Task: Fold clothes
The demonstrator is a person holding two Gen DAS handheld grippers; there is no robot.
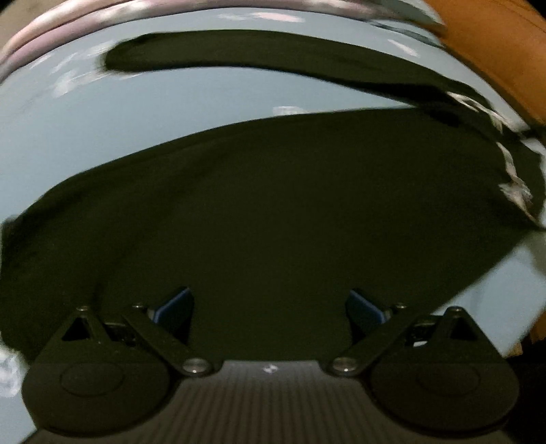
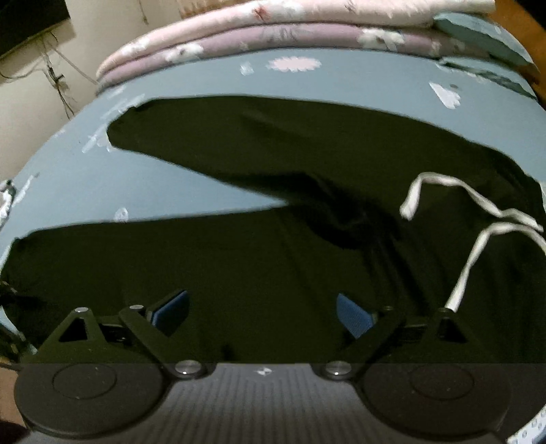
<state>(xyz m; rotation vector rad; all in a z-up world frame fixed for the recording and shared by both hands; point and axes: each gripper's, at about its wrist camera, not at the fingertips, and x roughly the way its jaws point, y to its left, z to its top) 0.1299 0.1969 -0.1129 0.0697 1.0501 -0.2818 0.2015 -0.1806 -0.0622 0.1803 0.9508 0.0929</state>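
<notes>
Only the right wrist view shows the two white drawstrings [image 2: 477,218] of the dark green cloth trousers [image 2: 273,266], ahead and right of the right tool [image 2: 262,312], and the folded pink floral bedding [image 2: 273,30] far beyond it. The left wrist view alone shows an orange-brown board [image 1: 494,51] ahead and right of the left tool [image 1: 269,307]. Both tools hover low over the trousers, which lie spread on the blue-grey patterned bed sheet [image 2: 204,75], blue-padded fingers [image 2: 172,309] spread wide, gripping nothing.
</notes>
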